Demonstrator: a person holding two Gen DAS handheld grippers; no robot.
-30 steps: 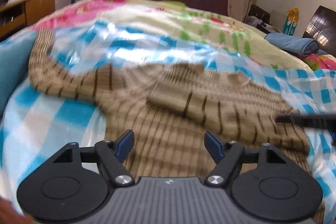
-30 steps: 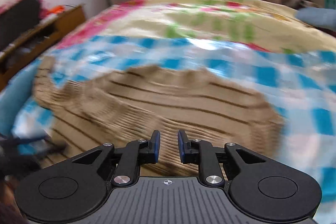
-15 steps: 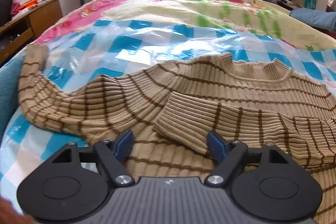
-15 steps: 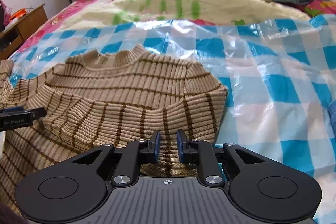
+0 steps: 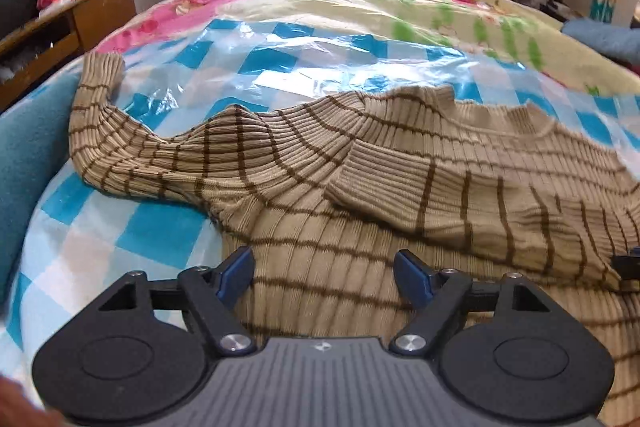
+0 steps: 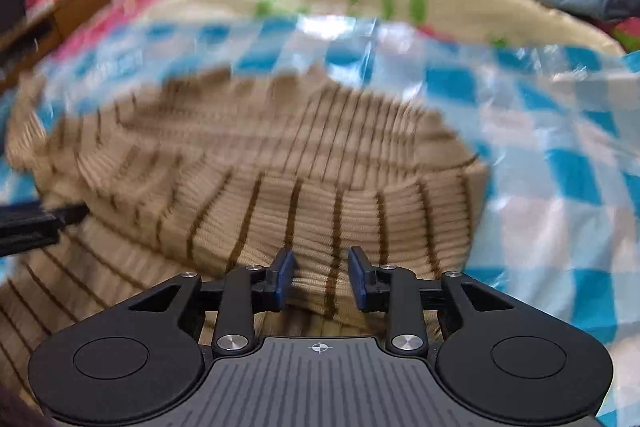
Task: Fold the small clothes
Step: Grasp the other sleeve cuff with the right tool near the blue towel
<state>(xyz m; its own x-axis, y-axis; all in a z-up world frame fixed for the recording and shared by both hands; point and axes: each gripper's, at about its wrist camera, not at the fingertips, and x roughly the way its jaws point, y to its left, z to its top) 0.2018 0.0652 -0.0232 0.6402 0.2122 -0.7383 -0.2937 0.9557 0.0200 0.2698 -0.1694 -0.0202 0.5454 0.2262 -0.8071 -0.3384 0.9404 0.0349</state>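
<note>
The left gripper (image 5: pixel 324 277) sits at the bottom centre of its view, jaws spread wide with nothing between them, hanging over the lower body of the tan striped sweater (image 5: pixel 360 195). The right gripper (image 6: pixel 322 277), low in the centre of its own blurred view, has just been opening its jaws; they now stand narrowly apart, a fold of the sweater (image 6: pixel 280 187) lying between the blue pads (image 6: pixel 285 277) without being pinched. The sweater fills the middle of both frames, spread on a blue-and-white checked plastic sheet (image 5: pixel 152 231). One sleeve (image 5: pixel 460 203) is folded across its chest; the other sleeve (image 5: pixel 120 147) stretches toward the upper left of the left view. Beyond, a floral bedspread (image 5: pixel 360 3) covers the bed, with a wooden desk (image 5: pixel 72 23) at the far left edge.
</note>
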